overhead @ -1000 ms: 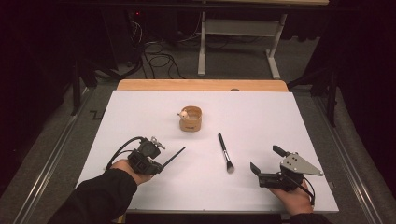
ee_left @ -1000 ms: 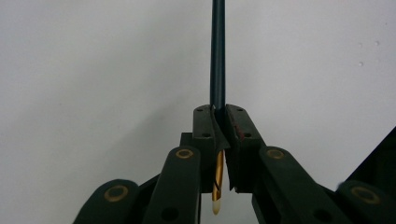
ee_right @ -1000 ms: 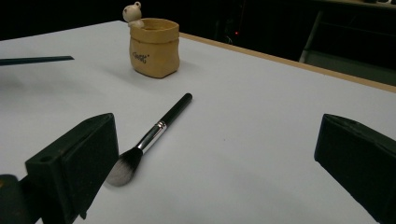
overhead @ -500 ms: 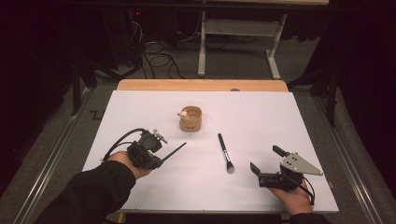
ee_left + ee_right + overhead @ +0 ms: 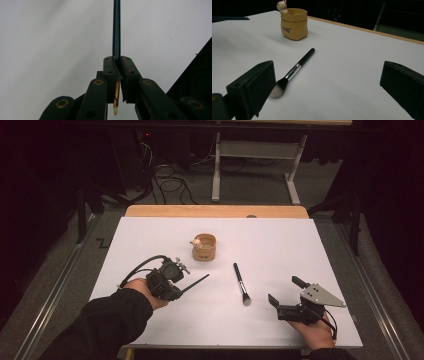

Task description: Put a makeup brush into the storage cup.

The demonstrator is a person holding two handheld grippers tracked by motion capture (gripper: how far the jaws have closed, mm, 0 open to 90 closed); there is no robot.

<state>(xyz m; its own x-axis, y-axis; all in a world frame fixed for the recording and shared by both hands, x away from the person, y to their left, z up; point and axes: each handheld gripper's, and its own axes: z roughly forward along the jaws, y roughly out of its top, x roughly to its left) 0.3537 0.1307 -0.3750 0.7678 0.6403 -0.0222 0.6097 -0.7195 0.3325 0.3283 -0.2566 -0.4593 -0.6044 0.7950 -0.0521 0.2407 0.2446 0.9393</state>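
Currently, 2 grippers are sitting over the white table (image 5: 325, 250). Left gripper (image 5: 181, 287): jaws pressed together, pinching a thin dark brush (image 5: 116, 30) by its gold-banded end, the handle sticking out toward the cup (image 5: 204, 247). Right gripper (image 5: 285, 292): jaws spread wide, holding nothing, resting near the table's front edge. A second brush (image 5: 293, 72) is lying flat between the 2 grippers, just short of the cup.
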